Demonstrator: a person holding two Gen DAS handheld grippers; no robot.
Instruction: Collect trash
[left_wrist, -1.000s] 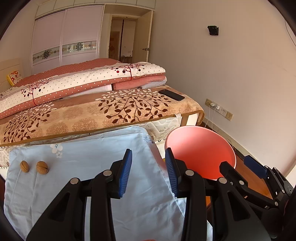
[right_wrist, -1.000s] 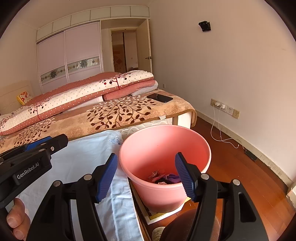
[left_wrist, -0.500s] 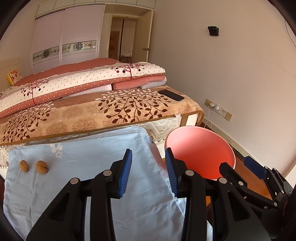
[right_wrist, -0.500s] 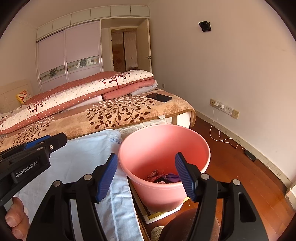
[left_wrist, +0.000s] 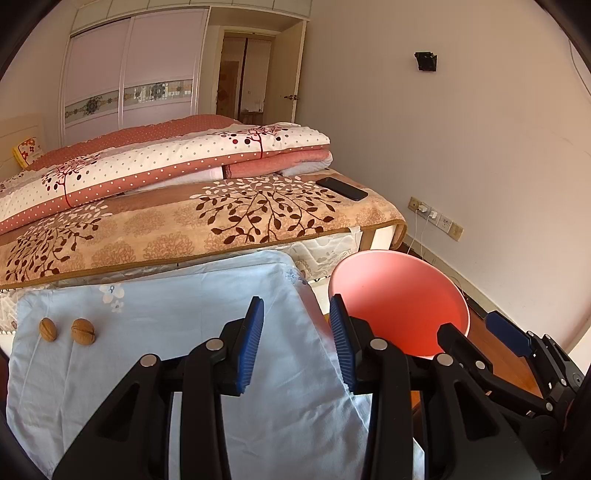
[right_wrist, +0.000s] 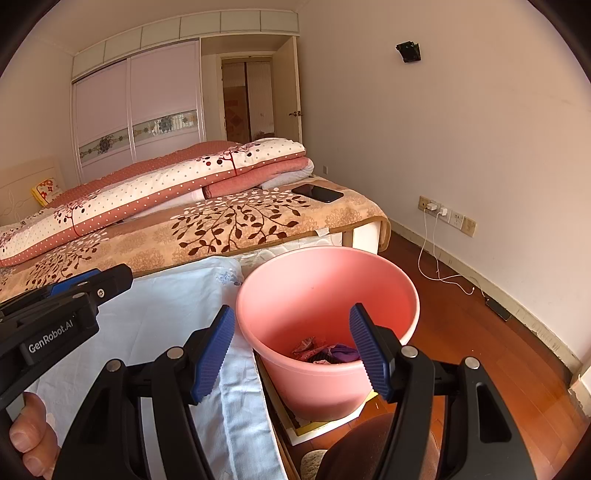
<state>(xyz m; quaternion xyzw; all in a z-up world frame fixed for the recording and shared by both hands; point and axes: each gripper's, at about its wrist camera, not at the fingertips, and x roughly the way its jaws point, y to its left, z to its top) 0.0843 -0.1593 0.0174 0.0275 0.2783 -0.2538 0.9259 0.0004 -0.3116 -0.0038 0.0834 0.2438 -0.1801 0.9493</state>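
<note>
Two walnuts (left_wrist: 66, 329) lie on a light blue cloth (left_wrist: 177, 325) at its left side. A pink bucket (right_wrist: 325, 280) stands to the right of the cloth, with crumpled wrappers (right_wrist: 325, 350) at its bottom; it also shows in the left wrist view (left_wrist: 402, 291). My left gripper (left_wrist: 295, 339) is open and empty above the cloth's right part. My right gripper (right_wrist: 291, 354) is open and empty, held over the bucket's near rim. The right gripper shows at the left view's lower right (left_wrist: 506, 347).
A bed (left_wrist: 221, 218) with folded quilts and a black phone (left_wrist: 341, 188) stands behind the cloth. Wall sockets with a white cable (right_wrist: 439, 236) are on the right wall. Wooden floor (right_wrist: 480, 350) lies right of the bucket. A wardrobe and an open doorway stand far back.
</note>
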